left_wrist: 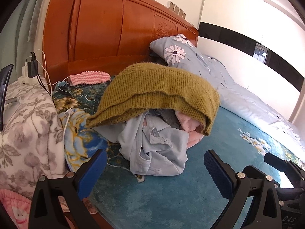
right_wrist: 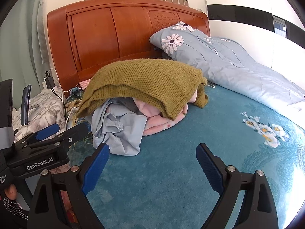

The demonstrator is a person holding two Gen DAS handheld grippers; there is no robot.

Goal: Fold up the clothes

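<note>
Ribbed knit sweater (left_wrist: 152,93); glossy wood headboard (left_wrist: 106,38); plush bedspread (right_wrist: 171,171).

Open teal bed cover (right_wrist: 171,171) lies clear ahead of both tongs, up to the clothes pile (right_wrist: 122,129). The olive sweater (right_wrist: 144,82) overhangs that pile. Rolled quilt (right_wrist: 238,72) blocks the right side; headboard (right_wrist: 114,36) closes the rear; floral bedding (left_wrist: 28,129) and charger cables (left_wrist: 43,72) crowd the left.

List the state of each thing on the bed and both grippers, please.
Green sweater: folded, lying on top of the pile.
Blue shirt: crumpled, unfolded.
Pink garment: bunched under the sweater.
Quilt: heaped along the bed's far side.
Left gripper: open, empty.
Right gripper: open, empty.
</note>
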